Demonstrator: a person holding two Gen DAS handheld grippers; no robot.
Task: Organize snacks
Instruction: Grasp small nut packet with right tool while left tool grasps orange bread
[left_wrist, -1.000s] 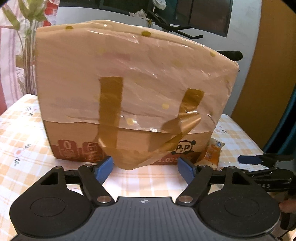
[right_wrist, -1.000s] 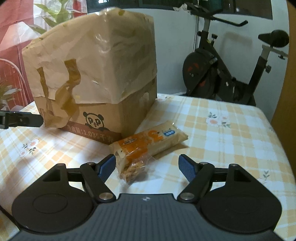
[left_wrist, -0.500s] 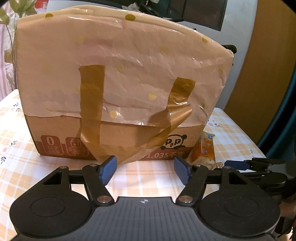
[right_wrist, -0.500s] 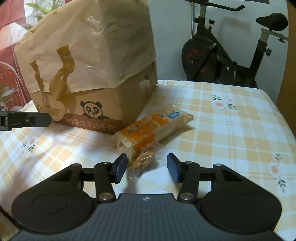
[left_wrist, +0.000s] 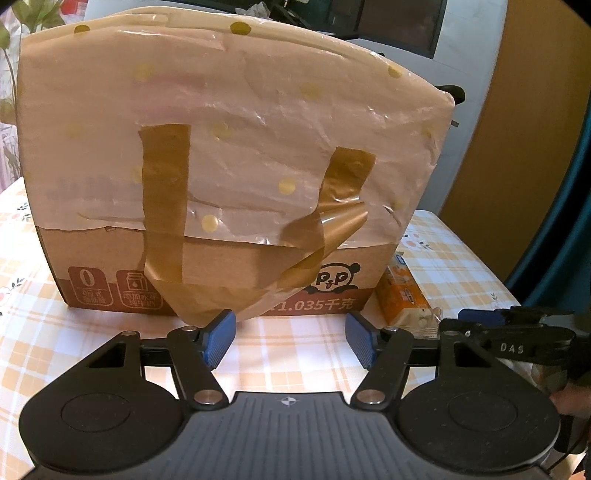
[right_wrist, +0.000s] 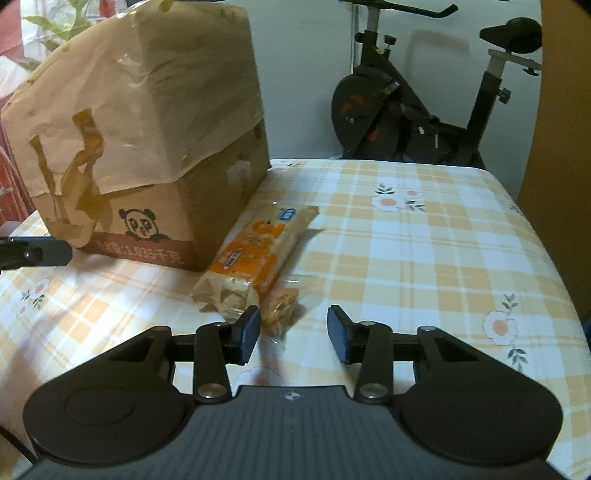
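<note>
From my left tool (left_wrist: 290, 338), jaws parted on nothing and just narrowed, the cardboard box (left_wrist: 221, 184) fills the view ahead, closer than before, while the snack pack (left_wrist: 404, 299) lies off to its right by the box's corner. From my right tool (right_wrist: 293, 334), the snack pack (right_wrist: 255, 258) lies on the bench (right_wrist: 424, 258) straight ahead, its long axis running away up-right. Its near end sits between my just-narrowed jaws, apparently ungripped, so this hand is nearer.

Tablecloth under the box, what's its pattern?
The tablecloth is an orange-and-white check with small flower prints; the right wrist view shows it best.
</note>
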